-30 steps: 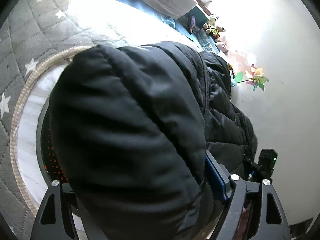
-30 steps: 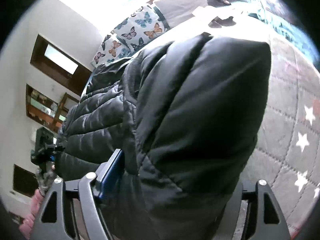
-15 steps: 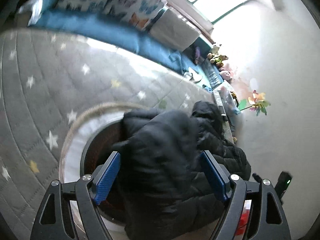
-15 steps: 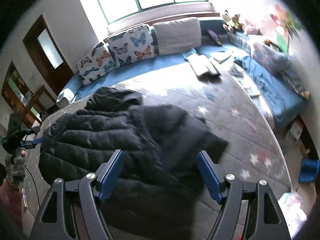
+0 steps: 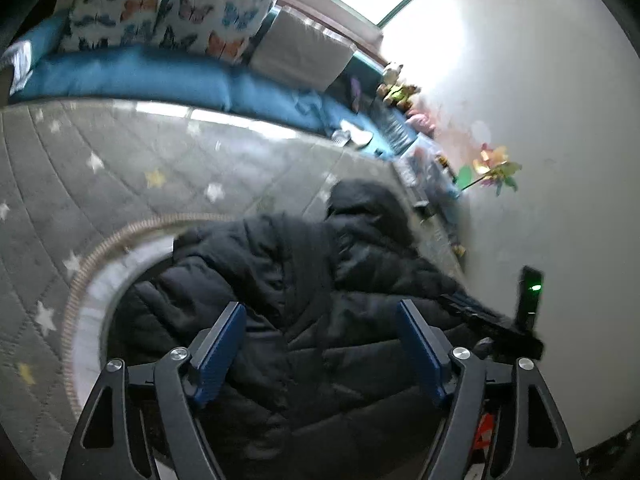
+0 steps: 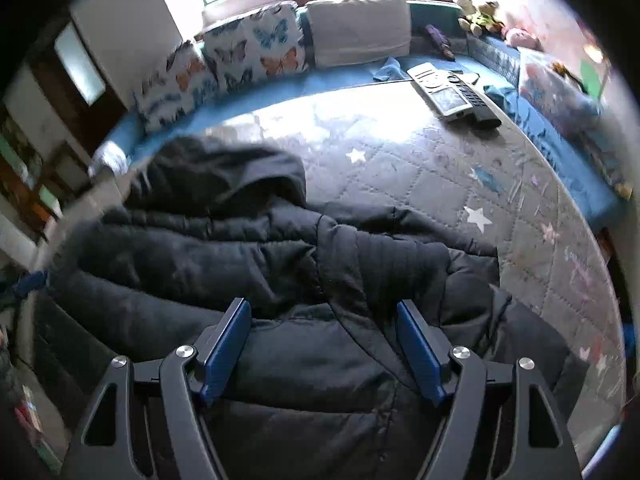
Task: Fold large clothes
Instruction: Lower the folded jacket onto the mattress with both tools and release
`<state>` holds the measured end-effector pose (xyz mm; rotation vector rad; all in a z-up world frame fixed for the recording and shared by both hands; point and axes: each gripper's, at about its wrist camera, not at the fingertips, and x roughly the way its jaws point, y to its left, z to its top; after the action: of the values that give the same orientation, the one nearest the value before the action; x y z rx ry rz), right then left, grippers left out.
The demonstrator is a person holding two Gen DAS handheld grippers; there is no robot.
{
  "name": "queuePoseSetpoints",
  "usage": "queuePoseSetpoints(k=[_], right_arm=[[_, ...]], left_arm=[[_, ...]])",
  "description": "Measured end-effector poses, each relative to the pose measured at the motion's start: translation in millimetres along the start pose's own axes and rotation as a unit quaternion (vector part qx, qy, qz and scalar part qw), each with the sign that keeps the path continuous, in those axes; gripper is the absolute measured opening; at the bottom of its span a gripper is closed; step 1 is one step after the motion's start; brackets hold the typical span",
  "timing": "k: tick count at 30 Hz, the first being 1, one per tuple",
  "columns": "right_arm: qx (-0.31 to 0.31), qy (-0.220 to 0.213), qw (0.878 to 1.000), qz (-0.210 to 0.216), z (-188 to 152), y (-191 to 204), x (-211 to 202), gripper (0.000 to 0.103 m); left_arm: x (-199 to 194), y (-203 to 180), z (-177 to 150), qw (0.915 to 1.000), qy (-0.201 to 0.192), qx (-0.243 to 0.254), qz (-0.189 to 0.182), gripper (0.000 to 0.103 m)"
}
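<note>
A black quilted puffer jacket (image 6: 280, 264) lies spread on a grey quilted mat (image 6: 460, 168) stitched in a diamond grid and dotted with pale stars; its shell is smooth and faintly glossy, stitched into soft horizontal tubes, and its hood (image 6: 224, 172) sits crumpled at the far end toward the cushions. One sleeve lies folded across the body, making a thick ridge down the middle. In the left wrist view the jacket (image 5: 304, 304) partly covers a round white rug (image 5: 92, 296) edged with a braided tan rim. The left gripper (image 5: 320, 344) hangs just above the jacket with its fingers spread wide and nothing between them; the flat blue ribbed pads (image 5: 218, 354) stand on angular black arms. The right gripper (image 6: 324, 344) hovers over the jacket's nearer half in the same way, fingers apart and empty, its blue pads (image 6: 420, 352) clear of the fabric. Beyond the mat runs a blue padded bench (image 6: 280, 92) carrying square butterfly-print cushions (image 6: 256, 48) and a plain beige cushion (image 6: 360, 30). A flat silver and black device (image 6: 452, 88) rests at the mat's far edge, and small plush toys (image 6: 476, 10) sit in the corner. A paper pinwheel flower (image 5: 494, 168) shows against the white wall (image 5: 540, 100).
</note>
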<state>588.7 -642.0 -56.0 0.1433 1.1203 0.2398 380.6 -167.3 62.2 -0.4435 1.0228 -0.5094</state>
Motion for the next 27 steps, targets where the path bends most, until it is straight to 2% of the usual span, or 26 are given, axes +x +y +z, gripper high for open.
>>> queuePoseSetpoints(k=[3,6,10,13,17,23,27], right_arm=[[-0.017,0.007,1.000,-0.026,5.6,9.4,-6.7,0.081],[-0.040,-0.014,0.998,-0.038,18.9,28.8,-23.1,0.081],[-0.046,-0.033,0.998,0.013,42.6,61.5,-25.4,0.081],[-0.050,-0.029,0.998,0.037,57.5,87.7,-8.6,0.081],[-0.048,-0.005,0.998,0.031,70.9,110.1,31.1,0.081],[-0.032,0.069,0.997,-0.015,69.0,110.6,91.3,0.081],[-0.027,0.052,0.998,-0.005,69.3,107.8,75.2,0.081]], left_arm=[[24.0,11.5,-3.9,0.9998,0.018,-0.010,0.006,0.080],[32.1,12.0,-6.7,0.9997,0.020,-0.001,0.010,0.080],[39.1,8.8,-9.1,0.9996,0.022,0.010,0.017,0.080],[43.3,6.5,-12.0,0.9993,0.020,0.024,0.023,0.081],[47.4,3.2,-15.1,0.9983,0.022,0.045,0.029,0.081],[55.9,3.6,-18.5,0.9966,0.024,0.073,0.032,0.081],[57.7,1.1,-20.1,0.9956,0.024,0.081,0.039,0.082]])
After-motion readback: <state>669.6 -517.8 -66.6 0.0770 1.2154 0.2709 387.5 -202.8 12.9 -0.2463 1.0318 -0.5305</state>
